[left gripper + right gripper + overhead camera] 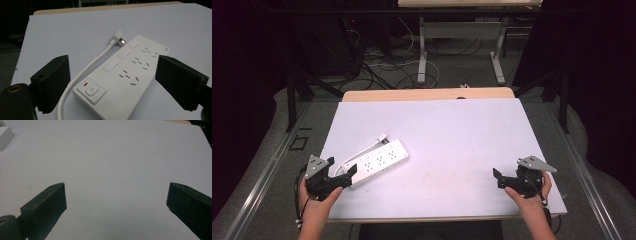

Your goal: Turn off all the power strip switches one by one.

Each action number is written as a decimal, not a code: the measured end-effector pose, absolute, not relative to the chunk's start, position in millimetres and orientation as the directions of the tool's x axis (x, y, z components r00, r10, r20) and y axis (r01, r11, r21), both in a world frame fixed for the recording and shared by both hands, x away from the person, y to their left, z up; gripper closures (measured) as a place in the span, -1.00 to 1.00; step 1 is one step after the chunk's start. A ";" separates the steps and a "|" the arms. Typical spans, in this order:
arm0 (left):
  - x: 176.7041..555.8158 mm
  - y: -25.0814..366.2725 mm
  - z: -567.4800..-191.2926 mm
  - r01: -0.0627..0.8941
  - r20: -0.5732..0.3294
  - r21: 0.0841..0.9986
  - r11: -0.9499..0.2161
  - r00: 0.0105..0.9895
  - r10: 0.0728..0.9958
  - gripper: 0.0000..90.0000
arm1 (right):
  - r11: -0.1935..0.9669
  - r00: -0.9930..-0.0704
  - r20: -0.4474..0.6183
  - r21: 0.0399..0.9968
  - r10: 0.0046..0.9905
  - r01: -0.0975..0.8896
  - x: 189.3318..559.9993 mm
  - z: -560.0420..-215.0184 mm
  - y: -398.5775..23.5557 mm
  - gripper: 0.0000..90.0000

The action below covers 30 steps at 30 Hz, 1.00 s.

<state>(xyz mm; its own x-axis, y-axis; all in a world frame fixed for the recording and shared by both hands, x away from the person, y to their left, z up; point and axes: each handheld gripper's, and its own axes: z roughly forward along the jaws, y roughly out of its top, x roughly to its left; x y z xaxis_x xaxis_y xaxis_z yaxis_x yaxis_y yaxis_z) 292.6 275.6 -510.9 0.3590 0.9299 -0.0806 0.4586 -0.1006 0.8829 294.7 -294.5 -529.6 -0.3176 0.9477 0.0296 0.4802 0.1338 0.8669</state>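
Overall one white table (452,150), one power strip (379,159), two grippers. Strip lies at the table's near-left, just ahead of the left gripper (343,176), whose jaws stand wide apart either side of the strip's switch end, not pressing it. Right gripper (498,178) sits well apart at near-right, jaws open over bare table. Strip: white, flat, rows of sockets, power button (91,90) with red light, white cord (85,68) ending in an angled plug (117,37).

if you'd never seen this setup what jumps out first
The white power strip lying at an angle on the left of the white table, its cord looping back to a plug beside it. The left gripper sits right at its near end, jaws open; the right gripper waits open over bare table.
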 end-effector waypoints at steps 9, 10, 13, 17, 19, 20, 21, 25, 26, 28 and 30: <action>296.5 280.9 -512.1 0.475 -0.083 0.877 -0.078 0.309 0.947 -0.31 | 0.156 -0.339 0.020 0.861 0.941 0.483 295.6 -531.5 -289.1 -0.92; 297.4 281.1 -512.6 0.474 -0.082 0.877 -0.076 0.304 0.949 -0.26 | 0.152 -0.335 0.019 0.865 0.942 0.479 296.2 -532.3 -288.5 -0.92; 300.9 281.0 -514.0 0.480 -0.071 0.873 -0.086 0.300 0.951 -0.23 | 0.153 -0.336 0.021 0.862 0.942 0.483 296.5 -532.8 -288.0 -0.92; 305.3 280.4 -516.1 0.492 -0.067 0.866 -0.093 0.298 0.952 -0.14 | 0.151 -0.334 0.023 0.861 0.942 0.486 296.2 -532.5 -288.0 -0.91; 307.1 279.8 -517.6 0.522 -0.076 0.849 -0.082 0.275 0.958 -0.14 | 0.140 -0.323 0.023 0.870 0.946 0.473 297.1 -533.9 -287.5 -0.91; 308.3 280.7 -518.3 0.530 -0.072 0.843 -0.089 0.275 0.959 -0.13 | 0.153 -0.331 0.017 0.862 0.944 0.483 296.8 -533.1 -289.0 -0.91; 309.1 281.2 -518.9 0.540 -0.078 0.837 -0.088 0.277 0.958 -0.09 | 0.147 -0.334 0.030 0.858 0.942 0.492 296.4 -532.9 -288.8 -0.91; 311.7 281.1 -519.1 0.547 -0.077 0.832 -0.090 0.275 0.958 0.10 | 0.147 -0.331 0.029 0.858 0.943 0.492 296.2 -532.9 -288.1 -0.91; 311.7 281.1 -519.1 0.547 -0.077 0.832 -0.090 0.275 0.958 0.15 | 0.147 -0.332 0.028 0.861 0.943 0.488 296.6 -533.2 -288.0 -0.91; 313.4 281.0 -518.8 0.552 -0.074 0.829 -0.094 0.274 0.959 0.24 | 0.146 -0.329 0.028 0.858 0.944 0.492 296.4 -533.0 -287.9 -0.91; 314.3 280.9 -518.3 0.558 -0.070 0.823 -0.101 0.277 0.958 0.33 | 0.141 -0.326 0.034 0.856 0.945 0.497 296.4 -533.3 -287.6 -0.91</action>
<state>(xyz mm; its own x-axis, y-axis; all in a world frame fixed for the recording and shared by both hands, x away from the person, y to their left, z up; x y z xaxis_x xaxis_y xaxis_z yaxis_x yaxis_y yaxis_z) 314.3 280.9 -518.3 0.2771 0.9583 -0.0699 0.5583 -0.1014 0.8234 296.4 -287.6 -533.3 -0.3261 0.9447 0.0338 0.4970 0.1409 0.8562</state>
